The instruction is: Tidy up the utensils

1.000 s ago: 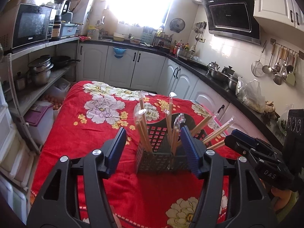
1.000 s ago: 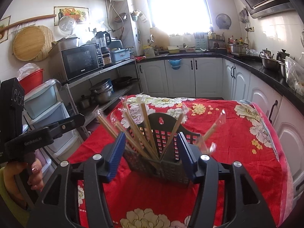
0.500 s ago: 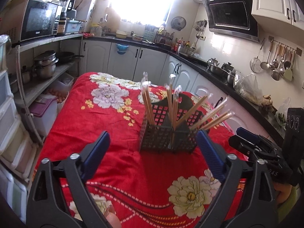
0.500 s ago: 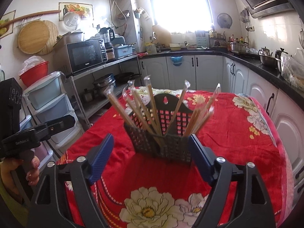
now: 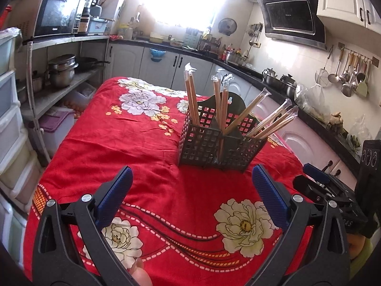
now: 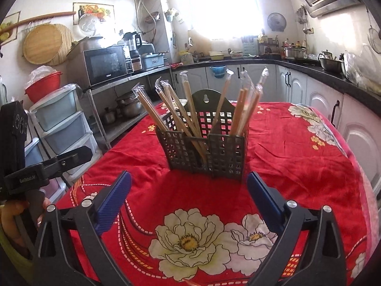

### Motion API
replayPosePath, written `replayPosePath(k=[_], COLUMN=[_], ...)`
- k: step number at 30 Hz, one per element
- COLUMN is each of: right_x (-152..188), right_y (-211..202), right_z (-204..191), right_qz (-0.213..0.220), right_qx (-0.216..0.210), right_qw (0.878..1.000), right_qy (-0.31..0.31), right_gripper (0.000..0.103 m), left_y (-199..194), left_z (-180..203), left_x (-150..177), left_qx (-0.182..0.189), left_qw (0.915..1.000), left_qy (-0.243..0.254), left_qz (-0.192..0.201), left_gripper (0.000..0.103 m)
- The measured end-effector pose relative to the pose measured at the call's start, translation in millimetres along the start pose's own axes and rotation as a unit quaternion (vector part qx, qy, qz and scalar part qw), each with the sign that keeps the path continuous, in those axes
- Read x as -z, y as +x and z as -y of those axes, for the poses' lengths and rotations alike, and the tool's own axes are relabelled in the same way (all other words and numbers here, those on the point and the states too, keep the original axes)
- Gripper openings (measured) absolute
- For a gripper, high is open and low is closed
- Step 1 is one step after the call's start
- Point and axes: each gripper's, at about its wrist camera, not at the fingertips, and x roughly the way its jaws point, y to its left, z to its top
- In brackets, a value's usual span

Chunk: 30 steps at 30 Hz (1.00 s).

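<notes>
A dark grey lattice utensil basket (image 5: 221, 147) stands on the red flowered tablecloth (image 5: 133, 143); it also shows in the right wrist view (image 6: 204, 150). Several plastic-wrapped wooden chopstick pairs (image 5: 220, 109) stand and lean in its compartments (image 6: 181, 114). My left gripper (image 5: 191, 183) is open and empty, a short way in front of the basket. My right gripper (image 6: 188, 188) is open and empty, also short of the basket. Each gripper shows at the edge of the other's view: the right one (image 5: 316, 174), the left one (image 6: 71, 153).
Shelves with a microwave (image 5: 57, 12) and pots (image 5: 62, 70) stand left of the table. Stacked plastic drawers (image 6: 62, 126) sit beside them. Counter and white cabinets (image 5: 309, 140) run along the right. Ladles hang on the wall (image 5: 345, 74).
Both grippers have drawn back from the basket and opened wide; the basket, which sat between the fingers, now stands apart in front of them.
</notes>
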Motion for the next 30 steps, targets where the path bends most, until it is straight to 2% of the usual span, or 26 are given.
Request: replayPosePath(k=[14,24,30], right_x=[30.0,51.3,54.9], right_y=[-6.1,5.5,11.2], right_z=[7.3,3.9,5.4], right_qz=[0.062,0.073,0.071], right_qx=[0.049,0.086,0.096], right_qw=[0.997,0.993,0.993], right_qy=[-0.004,-0.03,-0.025], right_gripper=[0.096,0.096,0.096], left_y=[7.1,20.7,29.1], left_z=[3.2,5.1,2.5], left_x=[30.1,51.2,55.6], left_qx=[-0.021,-0.033,-0.038], left_qw=[0.9988,0.9963,0.9967], left_qy=[0.015,0.033,0.035], left_qz=[0.042,0.072,0.063], left_gripper=[0.092,0.092,0.092])
